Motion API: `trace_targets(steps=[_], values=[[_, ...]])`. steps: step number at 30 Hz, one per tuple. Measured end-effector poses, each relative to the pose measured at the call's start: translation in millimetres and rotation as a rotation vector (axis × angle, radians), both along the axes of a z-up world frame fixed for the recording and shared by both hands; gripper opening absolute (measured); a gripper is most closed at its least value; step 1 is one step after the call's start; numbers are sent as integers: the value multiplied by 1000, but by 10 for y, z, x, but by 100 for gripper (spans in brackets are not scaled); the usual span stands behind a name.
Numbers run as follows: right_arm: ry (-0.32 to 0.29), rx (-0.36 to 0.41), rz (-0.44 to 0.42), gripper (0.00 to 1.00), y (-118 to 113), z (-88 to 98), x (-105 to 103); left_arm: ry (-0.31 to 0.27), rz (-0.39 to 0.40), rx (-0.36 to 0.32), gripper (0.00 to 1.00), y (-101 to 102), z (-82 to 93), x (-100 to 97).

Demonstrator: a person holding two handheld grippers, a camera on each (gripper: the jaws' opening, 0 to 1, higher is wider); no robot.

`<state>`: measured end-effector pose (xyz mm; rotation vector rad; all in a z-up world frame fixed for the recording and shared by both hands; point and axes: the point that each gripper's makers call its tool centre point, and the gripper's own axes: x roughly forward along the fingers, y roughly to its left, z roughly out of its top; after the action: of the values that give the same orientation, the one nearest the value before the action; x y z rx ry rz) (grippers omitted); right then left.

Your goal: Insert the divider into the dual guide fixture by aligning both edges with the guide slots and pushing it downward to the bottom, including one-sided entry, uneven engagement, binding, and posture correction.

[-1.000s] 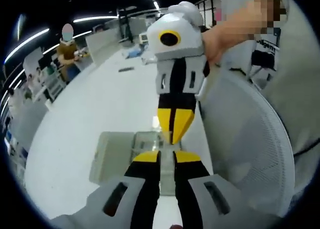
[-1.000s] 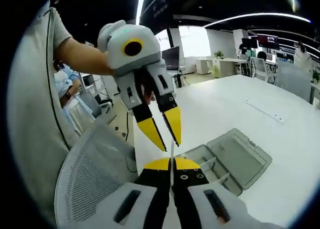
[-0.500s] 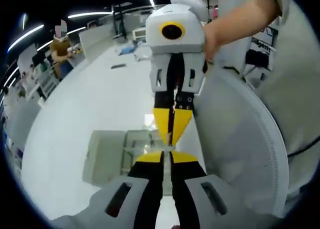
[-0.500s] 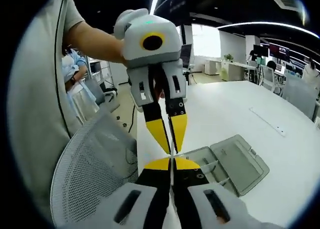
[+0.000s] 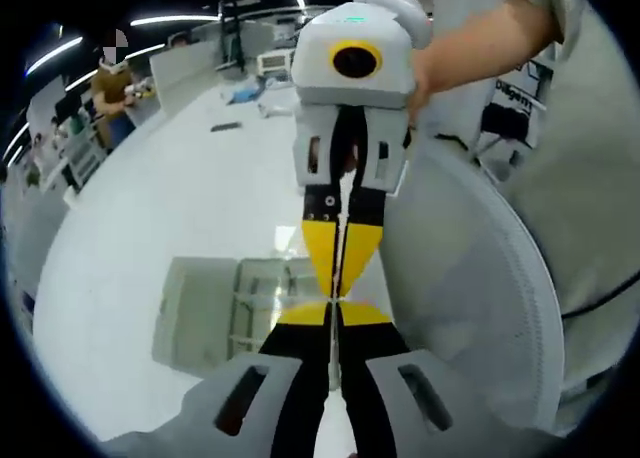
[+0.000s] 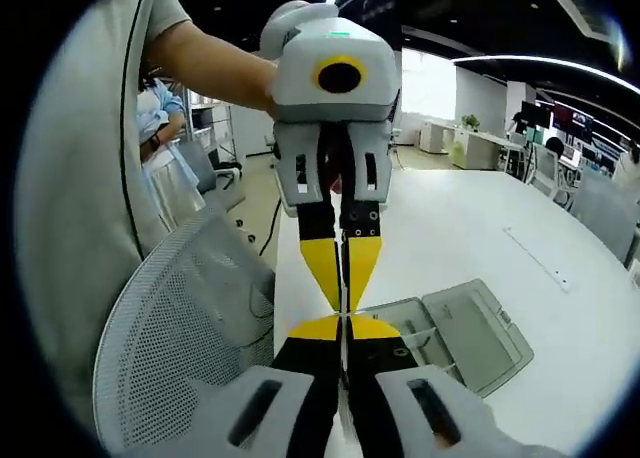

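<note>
Left gripper (image 5: 335,316): yellow tips pressed together on the thin clear divider plate (image 6: 344,311), which shows only as an edge-on sliver. Right gripper (image 6: 344,326) does the same from the opposite side, so the two sets of tips meet nose to nose at frame centre in both views. The exact bite depth can't be read.

The divider is up in the air, not in the slots. The pale grey clear-plastic guide box with its hinged lid open (image 5: 230,313) sits on the white table (image 5: 150,228), lower left in the left gripper view and lower right in the right gripper view.

My read on the step:
- You're off to the box's side, over the white mesh chair back (image 5: 470,308). Get over the box first.
- Square the plate to both slots.
- Start both edges together, with even push.
- If it binds, back off and level it; don't force it.
</note>
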<state>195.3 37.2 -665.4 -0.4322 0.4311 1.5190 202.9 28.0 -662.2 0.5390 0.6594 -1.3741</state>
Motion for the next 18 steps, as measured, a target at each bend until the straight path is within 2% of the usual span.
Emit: trace_targets(steps=[12,18], values=[[-18,-10,-1,0,-16,-33,0,40,5,21,0,-13,-39,-16],[6,16,-8,0,-31,-49,-15,45,2,37,0,-14,-46,-28]])
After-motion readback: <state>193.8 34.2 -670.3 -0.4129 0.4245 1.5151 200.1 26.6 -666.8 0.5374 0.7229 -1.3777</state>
